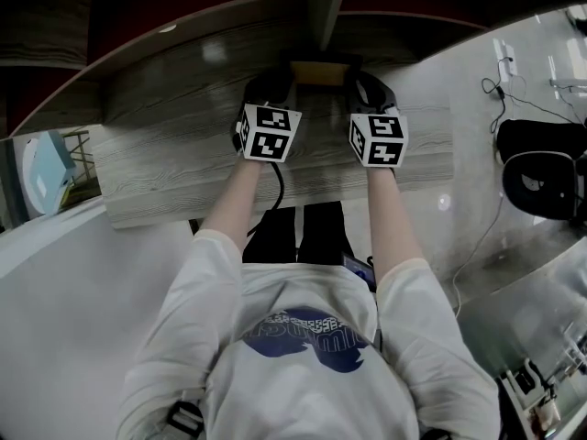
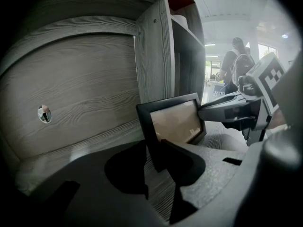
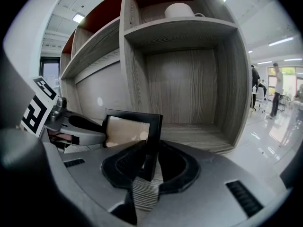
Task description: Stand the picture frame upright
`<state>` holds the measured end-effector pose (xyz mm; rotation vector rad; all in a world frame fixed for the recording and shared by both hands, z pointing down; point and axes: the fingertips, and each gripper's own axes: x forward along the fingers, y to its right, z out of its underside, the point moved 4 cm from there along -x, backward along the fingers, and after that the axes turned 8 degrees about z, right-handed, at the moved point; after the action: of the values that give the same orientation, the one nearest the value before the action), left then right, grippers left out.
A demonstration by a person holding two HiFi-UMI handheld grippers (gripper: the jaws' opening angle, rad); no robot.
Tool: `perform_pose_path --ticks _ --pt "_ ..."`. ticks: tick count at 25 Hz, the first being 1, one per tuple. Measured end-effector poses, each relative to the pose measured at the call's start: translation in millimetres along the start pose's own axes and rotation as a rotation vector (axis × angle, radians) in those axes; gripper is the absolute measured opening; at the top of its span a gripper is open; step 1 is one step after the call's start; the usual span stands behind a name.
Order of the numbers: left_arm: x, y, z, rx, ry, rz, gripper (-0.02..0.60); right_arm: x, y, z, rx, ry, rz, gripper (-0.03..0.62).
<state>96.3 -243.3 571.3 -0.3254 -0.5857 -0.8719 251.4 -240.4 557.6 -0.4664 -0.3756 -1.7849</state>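
A black picture frame [image 1: 320, 71] with a tan picture stands nearly upright on the grey wooden shelf board [image 1: 165, 168], close to the back panel. My left gripper [image 1: 275, 88] is shut on its left edge. My right gripper [image 1: 363, 88] is shut on its right edge. In the left gripper view the frame [image 2: 175, 120] leans slightly back, with its left border pinched between the jaws of that gripper [image 2: 154, 159]. In the right gripper view the frame's [image 3: 124, 129] right border sits between the jaws of that gripper [image 3: 148, 166]. Each gripper shows in the other's view.
A vertical divider [image 2: 156, 51] rises right behind the frame, with open compartments beside it. A white rounded object [image 3: 181, 9] sits on an upper shelf. The back panel has a small hole [image 2: 44, 113]. People stand far off. A black chair [image 1: 541, 168] and cables lie at the right.
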Motion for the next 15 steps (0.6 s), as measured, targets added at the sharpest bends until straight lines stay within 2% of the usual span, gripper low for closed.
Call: perform_pose_path --ticks 15 --pt "1.8 -2.7 -2.0 0.0 0.024 -0.012 0.109 2.8 0.2 -2.8 0.001 0.006 0.006 0.084"
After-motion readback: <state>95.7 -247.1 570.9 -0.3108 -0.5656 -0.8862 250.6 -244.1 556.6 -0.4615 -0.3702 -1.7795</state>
